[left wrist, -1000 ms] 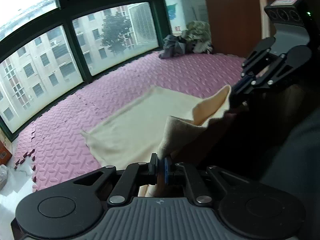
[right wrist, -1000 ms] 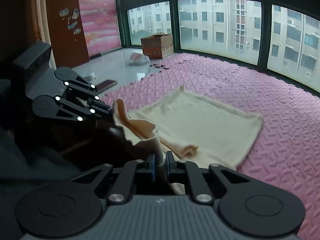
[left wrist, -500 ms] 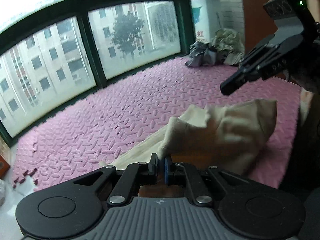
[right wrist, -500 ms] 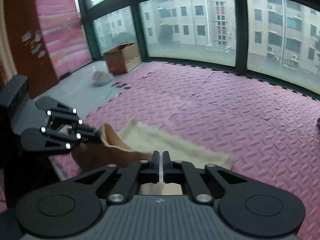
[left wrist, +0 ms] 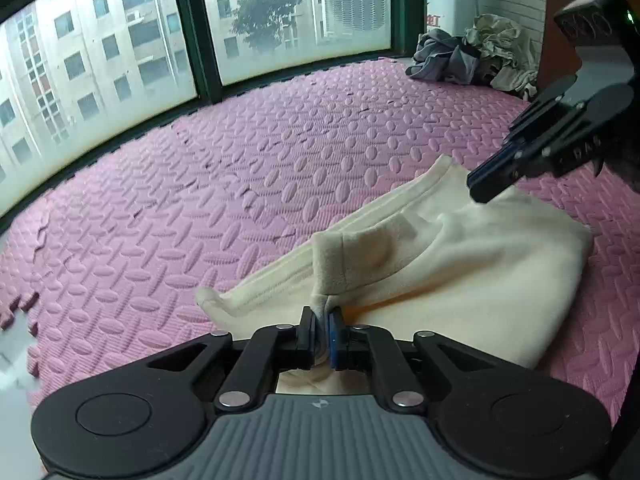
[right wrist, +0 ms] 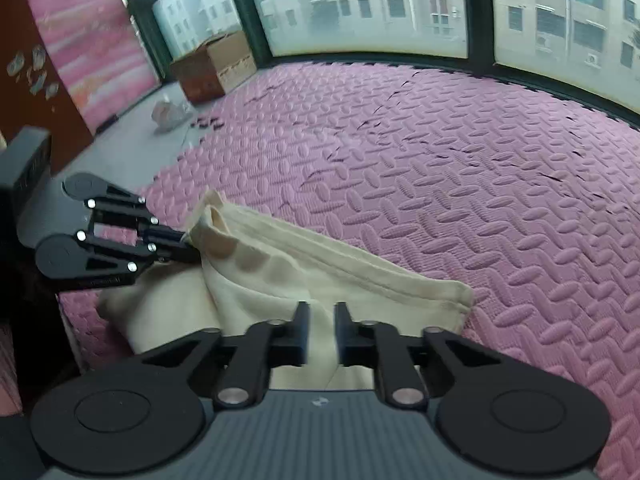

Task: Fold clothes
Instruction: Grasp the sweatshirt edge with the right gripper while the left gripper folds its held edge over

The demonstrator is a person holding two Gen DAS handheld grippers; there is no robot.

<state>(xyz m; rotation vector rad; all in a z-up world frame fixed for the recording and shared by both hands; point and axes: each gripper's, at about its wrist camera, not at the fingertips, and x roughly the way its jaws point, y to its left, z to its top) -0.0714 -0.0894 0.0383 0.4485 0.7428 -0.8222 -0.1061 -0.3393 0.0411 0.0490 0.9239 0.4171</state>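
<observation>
Far left in the right-wrist view there's a box (right wrist: 214, 66) by the window and a bit of bare floor; the pink mat (right wrist: 460, 184) takes up the rest. On it lies the cloth (left wrist: 460, 272), cream fleece, folded over on itself so the top layer sits on the bottom one w/ edges roughly lined up along the far side. The left claw (left wrist: 321, 334) is clamped tight on a pinched corner of the cloth, which stands up a little above the layer under it, so that corner isn't laid down yet. Moving right, the cloth sags flat toward its other end, where the right claw (right wrist: 321, 330) is opening: its jaws stand apart w/ cloth lying between them, and the pads don't look to be pressing it, though the view down there is partly blocked by the claw body, so I'd call it released, prob. not certain. In the left-wrist view the right claw hangs just above the cloth's far right part. Far right, at the back by the wall, a pile of clothes (left wrist: 472, 56) waits, well apart from the cloth. Judgement: first fold approx. done, right corner dropped, left corner still to be let go; then smoothing, maybe a second fold, and the pile is untouched.
</observation>
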